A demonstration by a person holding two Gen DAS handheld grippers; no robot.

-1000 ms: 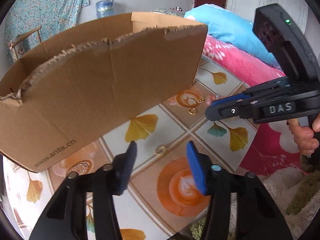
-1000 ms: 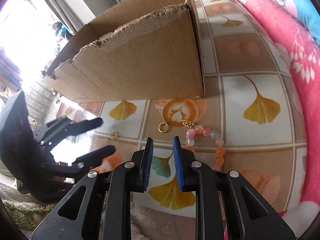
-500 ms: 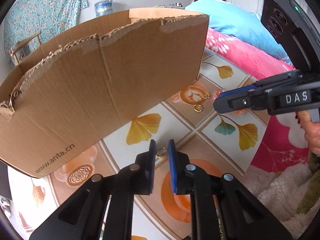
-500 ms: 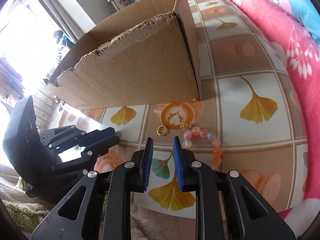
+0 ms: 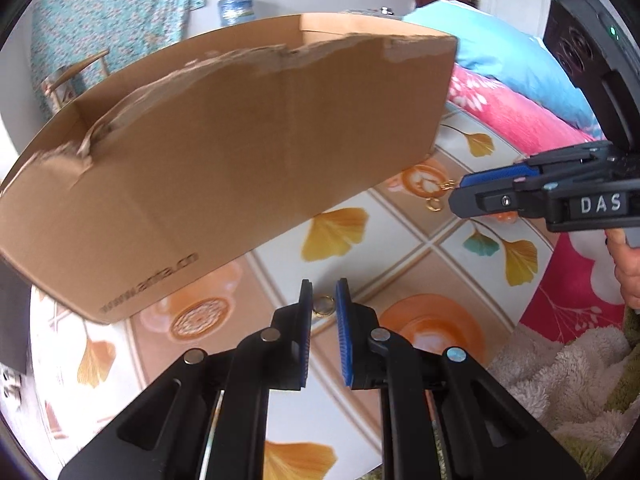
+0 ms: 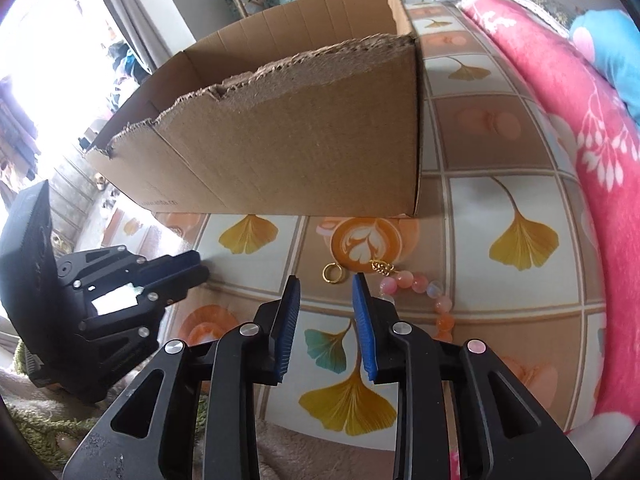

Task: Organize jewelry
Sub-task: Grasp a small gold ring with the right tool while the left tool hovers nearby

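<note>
A small gold ring (image 5: 324, 306) lies on the leaf-patterned cloth (image 5: 400, 248), and my left gripper (image 5: 323, 294) is shut on it, one blue pad against each side. A second gold ring (image 6: 333, 272) lies just beyond the tips of my right gripper (image 6: 326, 282), whose jaws are opening with nothing between them. Right of that ring are a gold leaf charm (image 6: 382, 267) and a pink and orange bead bracelet (image 6: 420, 284). The torn cardboard box (image 5: 224, 152) stands behind both rings, its inside hidden. In the left wrist view the right gripper (image 5: 456, 196) hovers by the second ring (image 5: 434, 203).
A pink floral blanket (image 6: 592, 128) and a blue pillow (image 5: 500, 52) border the cloth on the right. Fluffy beige fabric (image 5: 560, 372) lies at the near edge. A person's fingers (image 5: 628, 264) hold the right gripper's handle. The left gripper (image 6: 198, 266) shows at the left of the right wrist view.
My left jaws have closed from wide apart onto the gold ring. The right jaws have widened a little, and the right gripper has edged toward the second ring.
</note>
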